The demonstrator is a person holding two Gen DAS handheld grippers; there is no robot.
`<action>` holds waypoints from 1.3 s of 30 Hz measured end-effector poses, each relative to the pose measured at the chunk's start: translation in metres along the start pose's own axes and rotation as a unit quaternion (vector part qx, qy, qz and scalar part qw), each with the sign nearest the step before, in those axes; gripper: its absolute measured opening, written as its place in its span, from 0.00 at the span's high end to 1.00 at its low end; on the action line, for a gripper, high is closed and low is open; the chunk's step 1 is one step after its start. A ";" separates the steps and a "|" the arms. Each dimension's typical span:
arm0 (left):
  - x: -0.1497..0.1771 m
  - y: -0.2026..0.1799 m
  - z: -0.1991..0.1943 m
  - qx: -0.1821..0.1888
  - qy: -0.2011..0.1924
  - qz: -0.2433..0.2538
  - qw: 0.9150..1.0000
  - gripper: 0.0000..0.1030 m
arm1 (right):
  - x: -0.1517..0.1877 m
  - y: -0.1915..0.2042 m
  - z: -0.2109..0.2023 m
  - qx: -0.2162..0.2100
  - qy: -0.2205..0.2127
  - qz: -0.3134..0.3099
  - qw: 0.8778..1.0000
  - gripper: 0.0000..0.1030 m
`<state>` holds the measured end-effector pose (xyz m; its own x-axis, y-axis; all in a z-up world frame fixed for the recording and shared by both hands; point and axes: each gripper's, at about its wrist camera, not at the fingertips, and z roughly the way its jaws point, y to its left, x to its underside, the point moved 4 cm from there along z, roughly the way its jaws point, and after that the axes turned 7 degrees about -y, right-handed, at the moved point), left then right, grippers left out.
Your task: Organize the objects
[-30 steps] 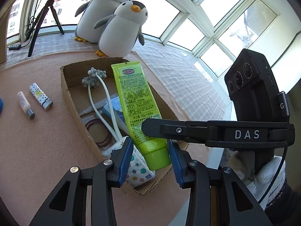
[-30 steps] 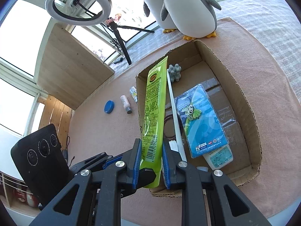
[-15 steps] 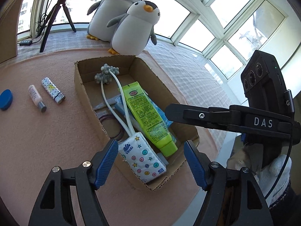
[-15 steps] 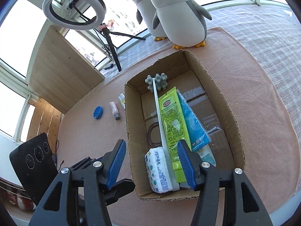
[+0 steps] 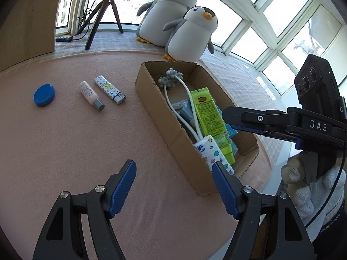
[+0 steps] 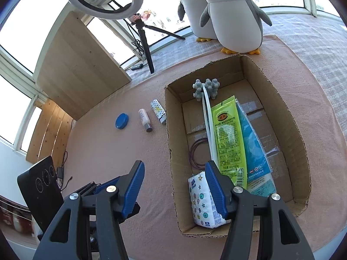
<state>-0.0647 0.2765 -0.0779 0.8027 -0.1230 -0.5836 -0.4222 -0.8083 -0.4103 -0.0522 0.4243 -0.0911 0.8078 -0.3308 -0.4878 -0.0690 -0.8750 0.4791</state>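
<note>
A cardboard box (image 6: 171, 143) (image 5: 151, 106) on the pink mat holds a green tube (image 6: 228, 138) (image 5: 209, 117), a blue packet (image 6: 253, 149), a white massager with grey knobs (image 6: 206, 87) (image 5: 171, 79), a tissue pack (image 6: 201, 201) (image 5: 213, 153) and a thin ring (image 6: 196, 153). Left of the box lie a patterned lighter (image 5: 109, 90) (image 6: 158, 111), a small pink bottle (image 5: 91, 95) (image 6: 145, 120) and a blue round lid (image 5: 44, 95) (image 6: 121, 121). My left gripper (image 5: 173, 186) is open above the mat near the box's front corner. My right gripper (image 6: 174, 187) is open and empty over the box's left wall.
Two plush penguins (image 5: 190, 32) (image 6: 234, 19) stand behind the box. A ring light on a tripod (image 6: 143, 34) and a wooden panel (image 6: 80, 65) are at the back left. The mat's edge drops off at the right, near a gloved hand (image 5: 312, 186).
My right gripper let go of the green tube, which now lies in the box, and pulled back open. My left gripper opened too and swung left, toward the loose items on the mat.
</note>
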 end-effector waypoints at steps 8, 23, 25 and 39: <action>0.021 0.091 -0.044 -0.116 -0.008 -0.026 0.993 0.25 | 0.000 0.033 0.026 -0.002 0.011 -0.031 0.999 0.47; -0.057 0.194 -0.063 -0.179 -0.053 -0.056 0.981 0.25 | 0.007 0.094 0.071 0.002 0.024 -0.067 0.997 0.47; -0.076 0.200 -0.050 -0.176 -0.055 -0.058 0.981 0.25 | 0.014 0.097 0.069 0.002 0.024 -0.066 0.998 0.47; -0.126 0.247 0.046 -0.194 -0.019 -0.090 0.977 0.39 | 0.050 0.057 0.025 0.027 0.010 -0.005 1.000 0.47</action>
<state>-0.2891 0.1188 -0.1381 0.8303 0.0567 -0.5544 -0.0780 -0.9732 -0.2163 -0.0299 0.3493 -0.1068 0.8200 -0.3152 -0.4778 -0.0921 -0.8965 0.4334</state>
